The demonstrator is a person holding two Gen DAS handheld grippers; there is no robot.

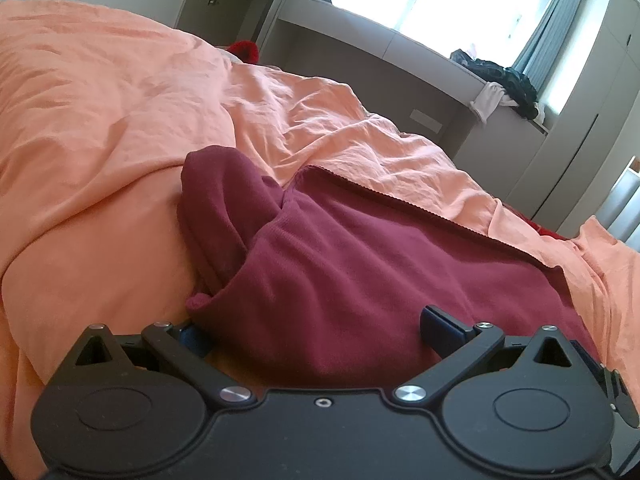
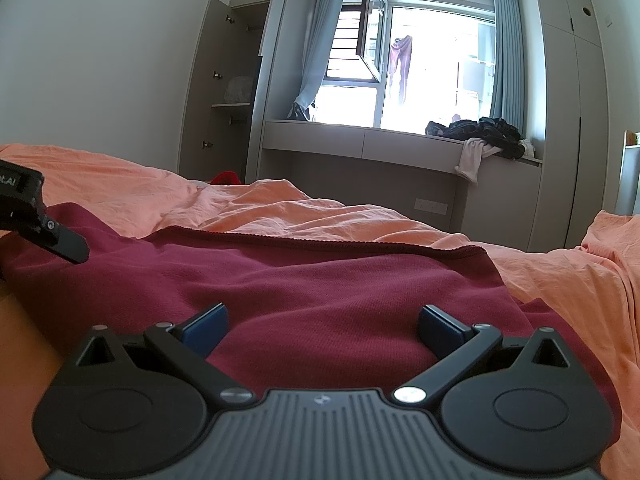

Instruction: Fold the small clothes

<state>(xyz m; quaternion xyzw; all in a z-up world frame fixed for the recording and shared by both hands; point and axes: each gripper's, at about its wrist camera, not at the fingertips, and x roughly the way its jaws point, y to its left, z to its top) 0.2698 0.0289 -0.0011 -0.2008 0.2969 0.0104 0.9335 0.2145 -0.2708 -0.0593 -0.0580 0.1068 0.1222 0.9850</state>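
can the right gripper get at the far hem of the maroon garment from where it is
Probably yes. The right gripper is open over the garment, and nothing lies between it and the far hem, only flat cloth.

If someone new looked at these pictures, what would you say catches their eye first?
First, the dark red garment spread in the foreground on the rumpled orange bedcover, with one part bunched up at its left in the left wrist view. Next, both open tongs, the left tongs and right tongs, low over the cloth. Behind, the bright window above a ledge holding a heap of dark clothes.
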